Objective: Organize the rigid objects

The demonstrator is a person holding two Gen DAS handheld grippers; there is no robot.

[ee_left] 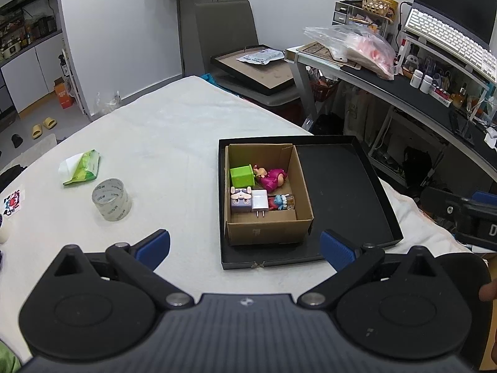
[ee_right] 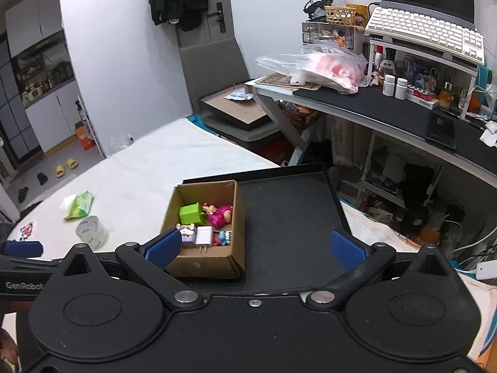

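A: Status of the tools at that frame?

B: Left tool [ee_left: 245, 248] had its blue pads spread wide, nothing between them, hovering over the near edge of the black tray [ee_left: 341, 186]. Right tool [ee_right: 254, 248] was the same: pads apart and empty, above the near side of the tray [ee_right: 289, 217].

A: Where were the objects?

B: All in the cardboard box [ee_left: 303, 192], which sat in the left half of the tray; the right half was bare. Inside the box: green cube [ee_left: 241, 176] far left, pink figurine [ee_left: 271, 178] lying just right of it. In the near row, left to right, were a lilac block with a cartoon face [ee_left: 240, 200], a white plug adapter [ee_left: 260, 203] with prongs pointing near, and a small blue-and-red figurine [ee_left: 279, 202]. The three in that row looked to be touching.

A: Anything outside the box?

B: On the white surface [ee_left: 174, 143], well left of the tray: clear tape roll [ee_left: 111, 199] standing on its rim, green tissue pack [ee_left: 82, 168] just beyond it, and a red-and-black sticker [ee_left: 11, 202] at the far left edge. The right tool's body showed at the right margin of the left view.
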